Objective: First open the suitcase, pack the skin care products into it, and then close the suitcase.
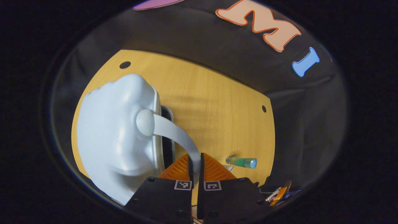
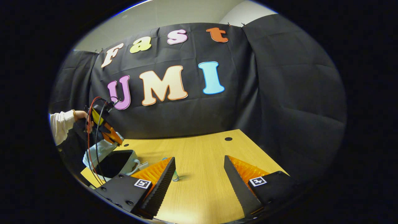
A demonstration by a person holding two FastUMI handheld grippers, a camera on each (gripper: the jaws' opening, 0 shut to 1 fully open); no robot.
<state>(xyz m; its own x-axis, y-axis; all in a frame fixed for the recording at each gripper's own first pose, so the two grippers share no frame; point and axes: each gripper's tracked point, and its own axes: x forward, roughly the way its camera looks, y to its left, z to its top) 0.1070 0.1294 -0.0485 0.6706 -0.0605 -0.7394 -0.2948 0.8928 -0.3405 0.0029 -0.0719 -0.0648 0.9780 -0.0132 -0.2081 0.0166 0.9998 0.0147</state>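
Note:
A pale blue hard-shell suitcase (image 1: pixel 112 133) lies on the wooden table (image 1: pixel 217 109), its lid raised a little so a dark gap shows. My left gripper (image 1: pixel 196 165) is shut on the suitcase's pale handle strap (image 1: pixel 177 133). A green-to-blue skin care tube (image 1: pixel 242 162) lies on the table to the right of my fingers. In the right gripper view the suitcase (image 2: pixel 116 163) shows a dark opening at the far left, with the left gripper (image 2: pixel 107 132) above it, held by a hand in a white sleeve (image 2: pixel 62 124). My right gripper (image 2: pixel 199 159) hovers open over the table (image 2: pixel 202 193); the tube (image 2: pixel 176 177) peeks out beside its left finger.
The tabletop has round holes (image 1: pixel 125 65) (image 1: pixel 264 109) (image 2: pixel 228 138) near its far edge. Black cloth walls close off the back and sides. Red and black cables (image 2: pixel 91 140) hang from the left gripper. Bare wood lies between the right gripper's fingers.

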